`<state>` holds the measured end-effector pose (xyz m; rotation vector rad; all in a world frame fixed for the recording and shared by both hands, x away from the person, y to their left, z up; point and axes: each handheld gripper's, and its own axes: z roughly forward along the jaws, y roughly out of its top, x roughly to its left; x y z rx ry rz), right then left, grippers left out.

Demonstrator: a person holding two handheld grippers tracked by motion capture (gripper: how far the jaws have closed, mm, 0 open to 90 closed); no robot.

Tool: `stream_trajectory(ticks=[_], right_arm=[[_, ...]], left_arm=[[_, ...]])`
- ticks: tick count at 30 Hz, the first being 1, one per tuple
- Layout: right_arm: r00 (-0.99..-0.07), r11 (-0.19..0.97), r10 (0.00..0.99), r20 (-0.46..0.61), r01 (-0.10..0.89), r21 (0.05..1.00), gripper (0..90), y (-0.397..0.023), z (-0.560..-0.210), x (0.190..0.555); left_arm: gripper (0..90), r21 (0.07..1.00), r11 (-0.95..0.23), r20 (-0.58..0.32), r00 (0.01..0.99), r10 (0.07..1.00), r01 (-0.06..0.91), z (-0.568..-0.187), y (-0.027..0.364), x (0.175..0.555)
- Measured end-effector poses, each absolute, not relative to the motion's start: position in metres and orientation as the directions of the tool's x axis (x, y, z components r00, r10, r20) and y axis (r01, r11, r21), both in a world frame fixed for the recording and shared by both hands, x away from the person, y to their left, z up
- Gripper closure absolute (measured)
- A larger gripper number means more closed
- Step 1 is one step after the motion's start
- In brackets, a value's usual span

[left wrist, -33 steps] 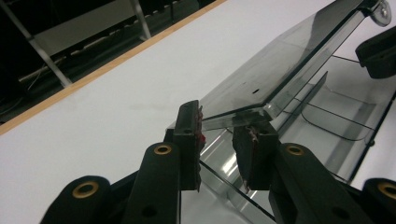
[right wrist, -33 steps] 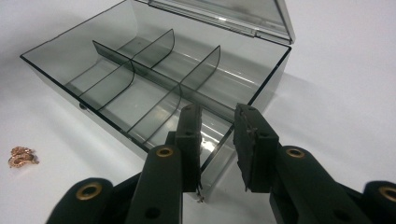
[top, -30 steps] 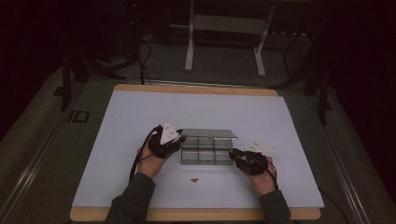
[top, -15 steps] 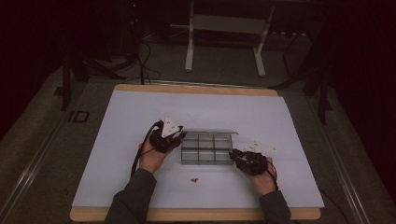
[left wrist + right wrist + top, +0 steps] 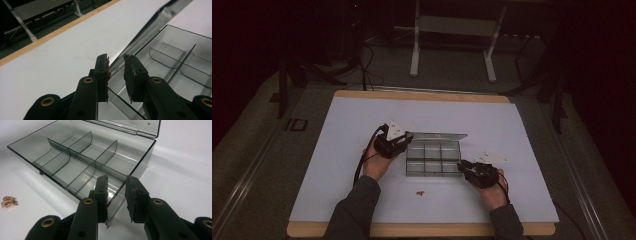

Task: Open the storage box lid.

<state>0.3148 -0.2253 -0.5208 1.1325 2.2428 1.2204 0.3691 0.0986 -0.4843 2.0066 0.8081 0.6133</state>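
Note:
A smoky clear compartment box (image 5: 432, 160) sits open mid-table, its lid (image 5: 437, 135) lying back behind it. My left gripper (image 5: 406, 143) is at the box's far left corner. In the left gripper view its jaws (image 5: 116, 72) have just been closing and stand a little apart around the lid's edge (image 5: 155, 22) near the hinge, beside the box (image 5: 175, 57). My right gripper (image 5: 463, 166) is at the near right corner. Its jaws (image 5: 116, 195) straddle the corner wall of the box (image 5: 75, 157) with a gap showing. A small copper-coloured piece (image 5: 419, 192) (image 5: 8, 201) lies in front of the box.
The white table top (image 5: 347, 150) has a wooden rim at its front and back. Beyond the far edge, a metal stand (image 5: 452, 50) and cables lie on the dark floor. The box's dividers form several empty compartments.
The lid has swung from standing up to lying back behind the box. My left gripper has followed it toward the far left corner. The right gripper has stayed put.

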Motion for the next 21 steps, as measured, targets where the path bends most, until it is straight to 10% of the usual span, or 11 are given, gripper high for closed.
stream_trajectory(ticks=[21], right_arm=[[-0.615,0.328,0.787,0.046,0.480,0.814,69.2,-0.222,-0.522,0.316]], left_arm=[[75.0,0.839,-0.412,0.079,0.670,0.738,0.354,-0.498,0.100,0.389]])
